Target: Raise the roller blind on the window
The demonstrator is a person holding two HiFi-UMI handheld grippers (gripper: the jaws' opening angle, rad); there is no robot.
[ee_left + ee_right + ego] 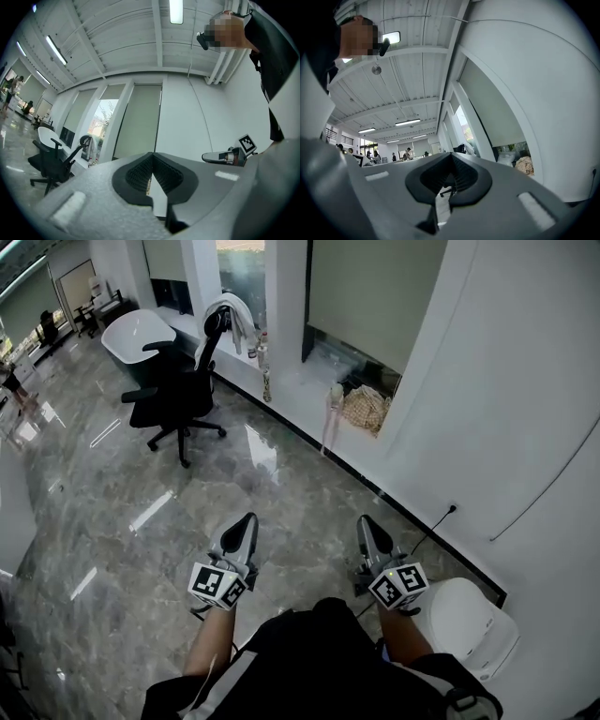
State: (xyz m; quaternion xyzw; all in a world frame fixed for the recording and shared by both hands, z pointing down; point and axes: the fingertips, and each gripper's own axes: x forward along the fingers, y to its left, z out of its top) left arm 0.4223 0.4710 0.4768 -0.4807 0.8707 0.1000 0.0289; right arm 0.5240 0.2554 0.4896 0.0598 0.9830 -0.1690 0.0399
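Marble floor [187,512] open, blind [370,292] apparently low

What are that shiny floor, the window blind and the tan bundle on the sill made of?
Floor: likely polished stone or stone-look tile; grey veining, glossy reflections of light.
Roller blind: probably matte fabric; flat grey-green, no shine.
Tan bundle on the sill: seems woven or netted fibre, with an open mesh look; too small to be sure.
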